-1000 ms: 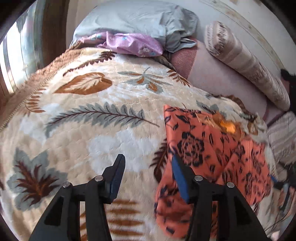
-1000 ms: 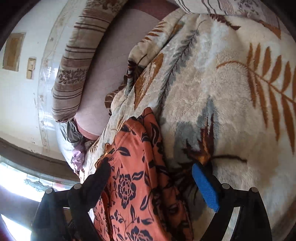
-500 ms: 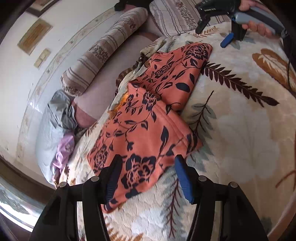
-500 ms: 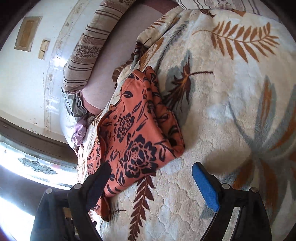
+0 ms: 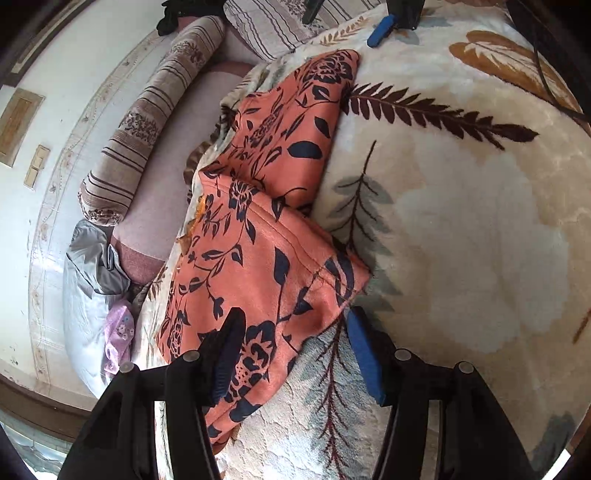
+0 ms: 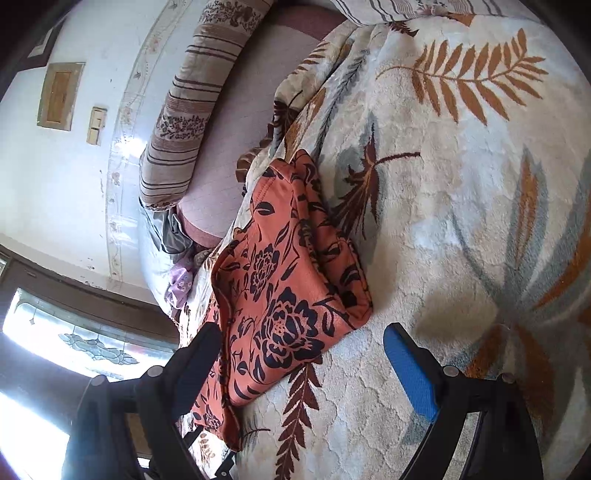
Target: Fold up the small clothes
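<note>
An orange garment with a dark flower print lies partly folded on the leaf-patterned blanket. It also shows in the right wrist view. My left gripper is open and empty, its jaws on either side of the garment's near corner, just above it. My right gripper is open and empty, hovering over the garment's near edge. The right gripper's blue fingertip shows at the top of the left wrist view, past the garment's far end.
A striped bolster and a pink sheet lie beyond the garment by the wall. A grey pillow and a purple cloth lie at the left. A window is at the lower left.
The left gripper swung round from the garment's side to its near corner and moved closer. The right gripper pulled back from over the garment to its near edge. Both stayed open.
</note>
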Motion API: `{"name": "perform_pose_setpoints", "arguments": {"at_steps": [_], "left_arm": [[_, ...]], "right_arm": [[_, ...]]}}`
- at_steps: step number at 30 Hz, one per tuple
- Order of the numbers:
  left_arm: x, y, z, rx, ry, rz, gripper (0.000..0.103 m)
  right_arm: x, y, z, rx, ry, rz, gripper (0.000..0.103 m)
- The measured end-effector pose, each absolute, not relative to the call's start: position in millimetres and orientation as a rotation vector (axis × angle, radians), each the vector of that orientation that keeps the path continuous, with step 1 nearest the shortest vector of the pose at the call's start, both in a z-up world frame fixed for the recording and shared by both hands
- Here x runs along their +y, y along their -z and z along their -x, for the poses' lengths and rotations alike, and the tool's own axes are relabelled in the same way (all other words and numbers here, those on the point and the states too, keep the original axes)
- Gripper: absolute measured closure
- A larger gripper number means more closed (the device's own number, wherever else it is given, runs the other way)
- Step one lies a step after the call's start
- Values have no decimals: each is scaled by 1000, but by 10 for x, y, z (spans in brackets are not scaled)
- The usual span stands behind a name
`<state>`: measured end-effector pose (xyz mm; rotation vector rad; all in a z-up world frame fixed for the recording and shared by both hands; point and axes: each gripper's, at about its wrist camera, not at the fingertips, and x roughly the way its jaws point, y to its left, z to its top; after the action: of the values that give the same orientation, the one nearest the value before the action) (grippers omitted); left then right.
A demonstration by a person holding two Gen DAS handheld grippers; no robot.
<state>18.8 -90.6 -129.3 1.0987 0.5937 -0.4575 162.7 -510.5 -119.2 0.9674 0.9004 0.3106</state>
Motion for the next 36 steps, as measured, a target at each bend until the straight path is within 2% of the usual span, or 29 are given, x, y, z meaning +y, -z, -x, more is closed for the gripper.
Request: {"name": "perform_pose_setpoints", "arguments": {"at_steps": [1,3,5,8,13,16,19,20,22,23,25,27,29,31,32,34,35,36], "left_arm": [[-908,1274,-228,618,467,-1068,49],[-893,1217,-338,682,483,-993,85],[-862,1243,-447,722,474,-973,94],[-757,1155,-522,774,520,-859,96],[-405,475,-808,766,566,-495,97],[-50,78,-1259,732,535,-274,97],[483,-63,-1969,715,374,-27,96],[687,8,-2244,753,308,66,94],[1006,321,-2718,889,179,179,72],[1128,495,-2879,942,84,188,58],[1380,741,-2994,980,-89,200,56],[1660,800,-2858,944,-231,297,56],[1837,793,-2601,911,-197,440,55],[1832,745,-2334,932,-88,444,55],[1761,723,-2188,945,-26,426,51],[1585,696,-1863,963,87,400,36],[1505,716,-1705,961,115,396,24],[1417,741,-1556,962,126,382,20]], "right_arm": [[-5097,1195,-1630,903,-309,-966,12],[-5088,1200,-1626,908,-307,-961,12],[-5096,1204,-1621,906,-302,-960,12],[-5113,1212,-1627,899,-293,-968,12],[-5113,1224,-1637,900,-292,-966,12],[-5110,1227,-1650,895,-289,-968,12],[-5108,1225,-1665,888,-285,-971,12],[-5104,1226,-1670,887,-283,-970,12],[-5096,1234,-1691,888,-280,-967,12],[-5094,1236,-1699,886,-277,-967,12],[-5088,1235,-1712,883,-278,-964,12],[-5074,1227,-1717,885,-280,-955,12],[-5077,1219,-1709,878,-284,-957,12],[-5082,1222,-1714,877,-287,-963,12],[-5076,1227,-1714,880,-289,-965,12],[-5047,1225,-1709,885,-305,-967,12],[-5023,1217,-1702,888,-315,-963,12],[-4994,1216,-1693,895,-326,-962,12]]}}
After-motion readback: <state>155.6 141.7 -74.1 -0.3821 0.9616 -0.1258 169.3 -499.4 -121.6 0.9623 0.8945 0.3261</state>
